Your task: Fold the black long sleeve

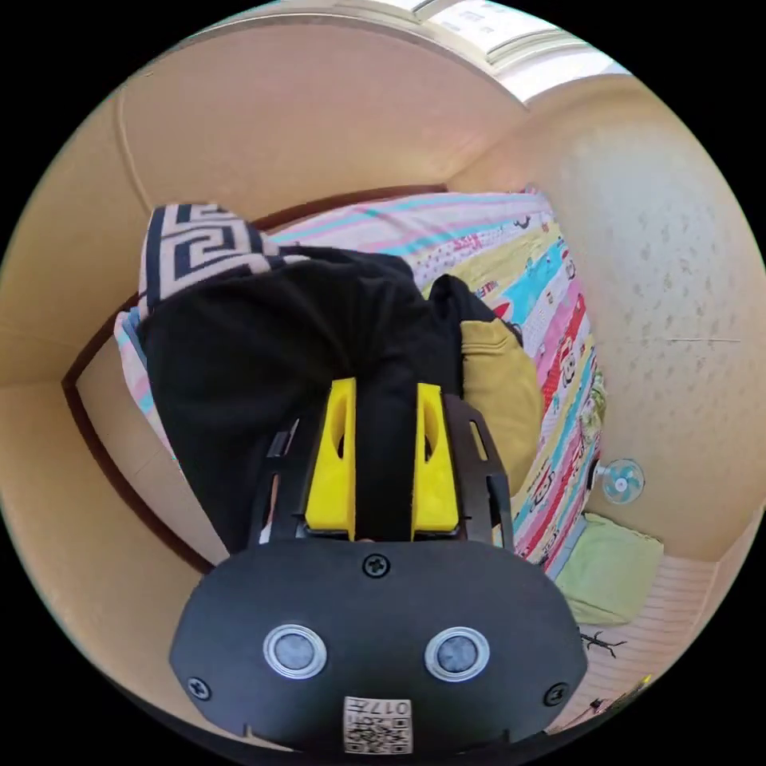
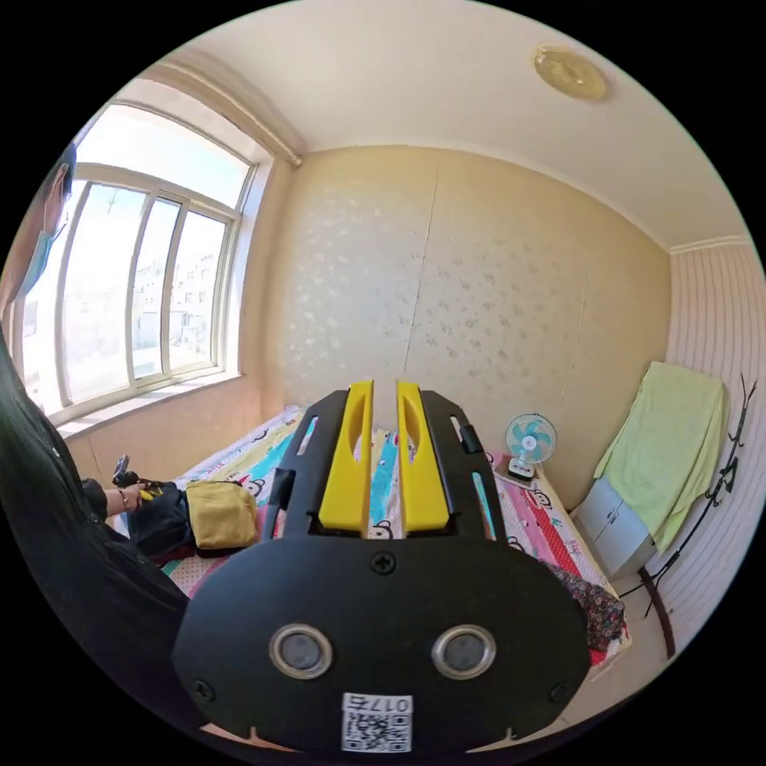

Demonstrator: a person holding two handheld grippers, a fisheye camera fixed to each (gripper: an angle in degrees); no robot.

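The left gripper (image 1: 384, 399) is clenched on a bunched fold of the black long sleeve garment (image 1: 271, 351), cloth filling the space between its two yellow jaws. The rest of the garment spreads over the bed with the striped cartoon-print sheet (image 1: 550, 319), partly covering a black-and-cream key-pattern pillow (image 1: 191, 243) — a mustard-yellow garment (image 1: 499, 391) lies just beside it. The right gripper (image 2: 384, 399) is raised in the air, its jaws parted by a narrow gap and grasping nothing; behind it a small blue desk fan (image 2: 528, 443) stands by the wall.
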